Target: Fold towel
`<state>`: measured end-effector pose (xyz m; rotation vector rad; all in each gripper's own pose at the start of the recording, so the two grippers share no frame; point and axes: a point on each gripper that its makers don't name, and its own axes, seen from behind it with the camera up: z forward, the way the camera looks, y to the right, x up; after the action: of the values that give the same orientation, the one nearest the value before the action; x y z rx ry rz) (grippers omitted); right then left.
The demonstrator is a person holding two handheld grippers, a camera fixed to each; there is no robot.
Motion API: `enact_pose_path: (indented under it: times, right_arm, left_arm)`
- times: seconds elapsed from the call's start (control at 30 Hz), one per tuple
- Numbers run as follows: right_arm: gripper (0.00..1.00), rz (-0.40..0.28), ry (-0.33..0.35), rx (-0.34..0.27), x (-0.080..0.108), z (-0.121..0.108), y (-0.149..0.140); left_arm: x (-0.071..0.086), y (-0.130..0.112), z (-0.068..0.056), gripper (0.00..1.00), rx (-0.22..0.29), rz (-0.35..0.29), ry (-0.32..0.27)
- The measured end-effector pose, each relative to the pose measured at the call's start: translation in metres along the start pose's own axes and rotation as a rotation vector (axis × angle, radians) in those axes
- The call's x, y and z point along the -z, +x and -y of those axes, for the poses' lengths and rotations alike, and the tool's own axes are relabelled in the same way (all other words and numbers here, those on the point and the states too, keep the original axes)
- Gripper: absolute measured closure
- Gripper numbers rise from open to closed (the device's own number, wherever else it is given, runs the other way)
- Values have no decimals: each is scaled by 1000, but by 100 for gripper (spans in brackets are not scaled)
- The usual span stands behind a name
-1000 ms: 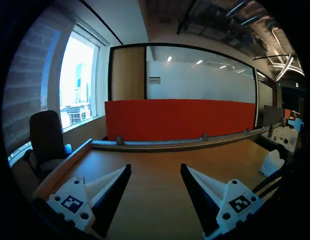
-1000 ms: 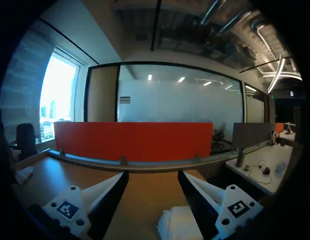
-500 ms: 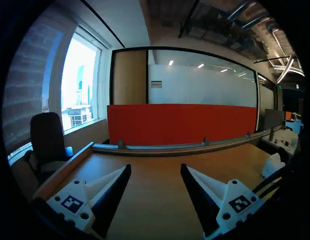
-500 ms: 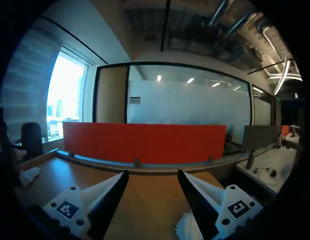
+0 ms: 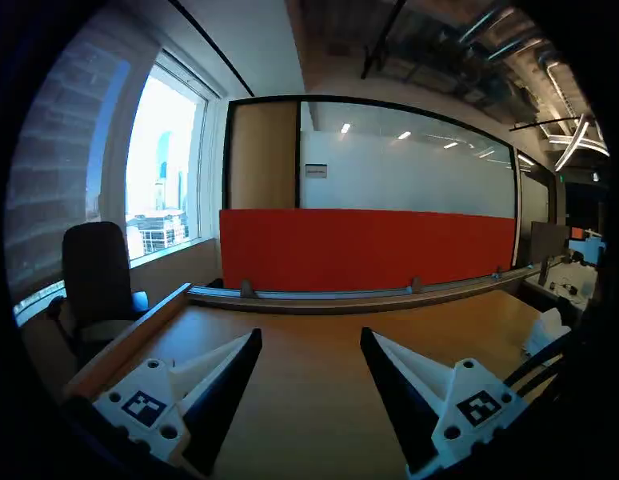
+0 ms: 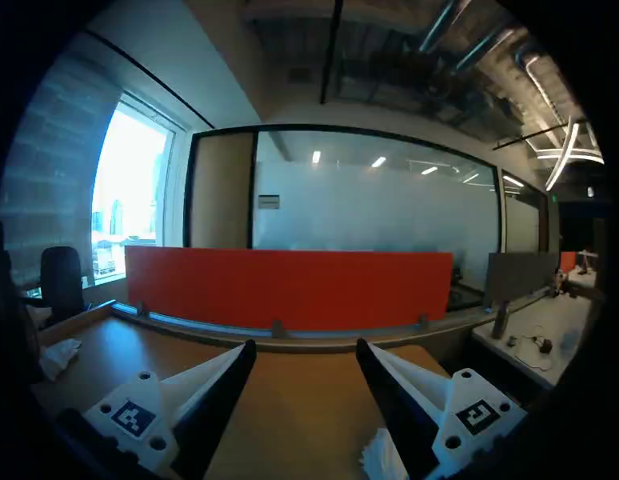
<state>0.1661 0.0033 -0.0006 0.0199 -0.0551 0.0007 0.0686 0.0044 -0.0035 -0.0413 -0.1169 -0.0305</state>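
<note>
Fingers (image 6: 220, 394) of the right gripper (image 6: 305, 344) stay spread; less towel (image 6: 377, 461) shows.

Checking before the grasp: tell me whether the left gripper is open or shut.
Open. The left gripper has its fingers wide apart, with bare desk between them.

The left gripper (image 5: 310, 334) has two wedge-shaped fingers (image 5: 201, 370), white on their outer faces and black on the inner ones, each tapering to a point. At the lower left and lower right of the frame, each white base carries a square black-and-white marker (image 5: 143, 406) ringed by small round holes (image 5: 153, 364). The right gripper (image 6: 305, 346) is built alike, with its own markers (image 6: 132, 418) on white bases
</note>
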Motion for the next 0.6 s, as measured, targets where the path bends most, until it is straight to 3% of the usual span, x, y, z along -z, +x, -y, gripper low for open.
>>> enact_pose_path:
  times: [0.17, 0.6]
  right_arm:
    - [0, 15, 29, -6, 0, 12, 1]
    - [0, 28, 42, 17, 1, 27, 9]
  left_arm:
    - [0, 3, -1, 9, -25, -15, 6]
    - [6, -5, 1, 9, -32, -43, 14]
